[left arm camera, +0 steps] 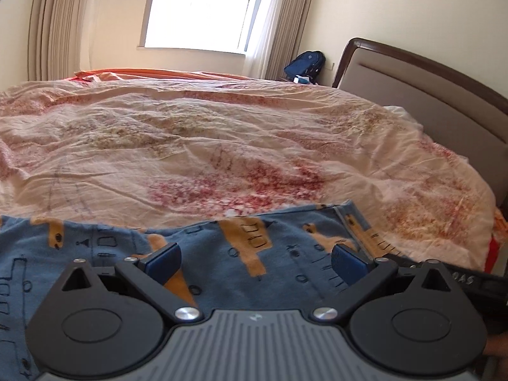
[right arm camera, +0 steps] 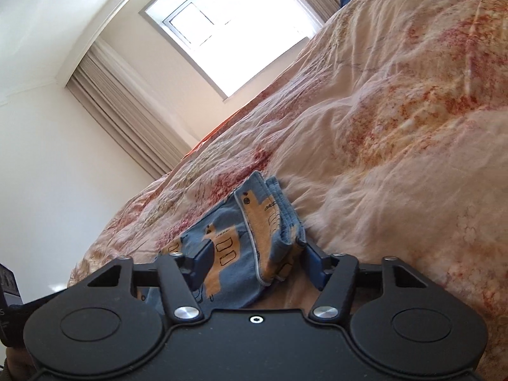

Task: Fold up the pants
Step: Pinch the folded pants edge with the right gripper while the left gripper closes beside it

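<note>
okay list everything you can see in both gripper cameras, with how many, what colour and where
pants: one, blue with orange animal print, on the near edge of the bed; a folded corner sits between the right gripper's fingers
bedspread: one, cream with red and tan floral print, covering the bed
orange sheet: one, along the bed's far edge
headboard: one, beige padded panel in a dark brown frame, at the right
window: one, bright, on the far wall
curtains: beige, on both sides of the window
backpack: one, dark blue, by the far wall beside the headboard
left gripper: black, blue pads, open above the pants
right gripper: black, blue pads, jaws around the folded pants corner
</note>
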Demonstrator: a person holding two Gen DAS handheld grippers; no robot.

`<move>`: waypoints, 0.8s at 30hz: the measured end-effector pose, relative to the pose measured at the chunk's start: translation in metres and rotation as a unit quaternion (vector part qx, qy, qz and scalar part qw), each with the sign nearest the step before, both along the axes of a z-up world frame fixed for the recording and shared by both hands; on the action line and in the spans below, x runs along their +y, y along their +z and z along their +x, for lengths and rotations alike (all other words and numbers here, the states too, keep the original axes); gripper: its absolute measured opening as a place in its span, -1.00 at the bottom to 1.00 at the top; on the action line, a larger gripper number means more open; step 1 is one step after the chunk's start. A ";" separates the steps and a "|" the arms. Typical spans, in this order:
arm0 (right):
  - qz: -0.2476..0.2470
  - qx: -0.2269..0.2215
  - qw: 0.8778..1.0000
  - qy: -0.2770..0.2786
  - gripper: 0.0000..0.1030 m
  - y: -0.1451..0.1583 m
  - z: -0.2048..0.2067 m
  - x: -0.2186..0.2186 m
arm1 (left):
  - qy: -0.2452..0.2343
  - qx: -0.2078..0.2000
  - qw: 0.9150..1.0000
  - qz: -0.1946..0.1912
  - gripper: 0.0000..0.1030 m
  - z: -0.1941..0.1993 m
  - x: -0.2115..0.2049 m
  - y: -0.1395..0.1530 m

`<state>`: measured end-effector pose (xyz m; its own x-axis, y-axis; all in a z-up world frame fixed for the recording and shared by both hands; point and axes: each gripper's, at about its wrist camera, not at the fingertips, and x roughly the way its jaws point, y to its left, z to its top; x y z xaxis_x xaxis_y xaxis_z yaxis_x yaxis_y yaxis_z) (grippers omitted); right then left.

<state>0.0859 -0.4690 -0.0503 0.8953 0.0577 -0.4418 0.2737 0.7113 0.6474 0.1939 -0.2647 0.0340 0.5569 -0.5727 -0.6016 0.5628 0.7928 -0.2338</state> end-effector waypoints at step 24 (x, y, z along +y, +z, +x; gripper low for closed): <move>-0.483 -0.010 0.856 0.185 -0.68 0.040 0.006 0.173 | -0.045 0.181 0.976 -0.110 -0.10 0.035 -0.018 -0.031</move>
<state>0.0914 -0.2956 -0.0106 0.9028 -0.0442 -0.4278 -0.0901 0.9531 -0.2888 0.2288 -0.2828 0.0034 0.2725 -0.7465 -0.6070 0.4771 0.6527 -0.5886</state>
